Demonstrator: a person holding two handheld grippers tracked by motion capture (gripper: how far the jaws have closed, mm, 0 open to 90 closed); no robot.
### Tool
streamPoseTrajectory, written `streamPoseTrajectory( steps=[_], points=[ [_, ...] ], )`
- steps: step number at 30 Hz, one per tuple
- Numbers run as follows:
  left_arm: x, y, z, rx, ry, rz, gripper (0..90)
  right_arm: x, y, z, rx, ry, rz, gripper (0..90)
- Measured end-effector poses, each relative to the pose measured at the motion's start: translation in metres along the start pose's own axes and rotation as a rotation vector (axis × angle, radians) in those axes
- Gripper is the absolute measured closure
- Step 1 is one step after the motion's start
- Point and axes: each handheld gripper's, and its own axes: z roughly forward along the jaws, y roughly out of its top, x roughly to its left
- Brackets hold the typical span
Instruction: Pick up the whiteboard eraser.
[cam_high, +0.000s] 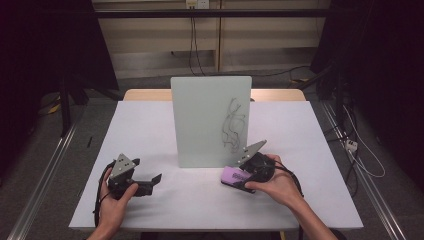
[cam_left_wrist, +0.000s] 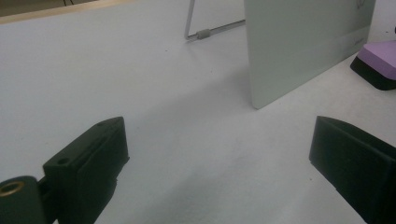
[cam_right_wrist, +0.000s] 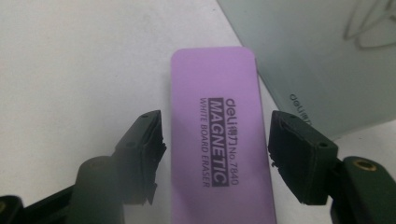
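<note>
Right gripper (cam_right_wrist: 215, 156): jaws spread, straddling one purple eraser (cam_right_wrist: 219, 135), a gap on each side, nothing clamped. Eraser flat on the white table (cam_high: 150, 125), just in front of the board's right corner. Left gripper (cam_left_wrist: 219, 163): jaws wide apart, holding nothing, low over bare tabletop. One upright whiteboard (cam_high: 205, 120) bearing one dark scribble (cam_high: 234, 125).

dim room – white table (cam_high: 150, 200), cables (cam_high: 192, 35) along wall (cam_high: 150, 40).
</note>
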Motion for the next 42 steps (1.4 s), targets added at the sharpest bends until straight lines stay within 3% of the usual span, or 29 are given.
streamPoseTrajectory(
  steps=[6, 11, 24, 33, 42],
  points=[
    [-0.0002, -0.0003, 0.0008, 0.002, -0.005, -0.004, 4.6, 0.0025, 0.0022, 0.0054, 0.035, -0.013, -0.008, 35.8],
    [-0.0011, -0.0001, 0.002, 0.009, -0.006, 0.007, 4.6, 0.0021, 0.0019, 0.0078, 0.053, -0.026, -0.019, 40.5],
    [-0.0003, 0.0002, 0.0015, 0.009, -0.006, 0.007, 4.5, 0.0015, 0.0022, 0.0094, 0.064, -0.026, -0.016, 41.9],
    [0.0009, -0.0004, 0.0011, 0.007, -0.006, 0.003, 4.5, 0.0011, 0.0005, 0.0081, 0.044, -0.035, -0.006, 42.2],
    [0.001, -0.0015, 0.0018, 0.012, -0.009, -0.003, 4.5, -0.0018, -0.0031, 0.0024, -0.002, -0.009, 0.021, 42.2]
  ],
)
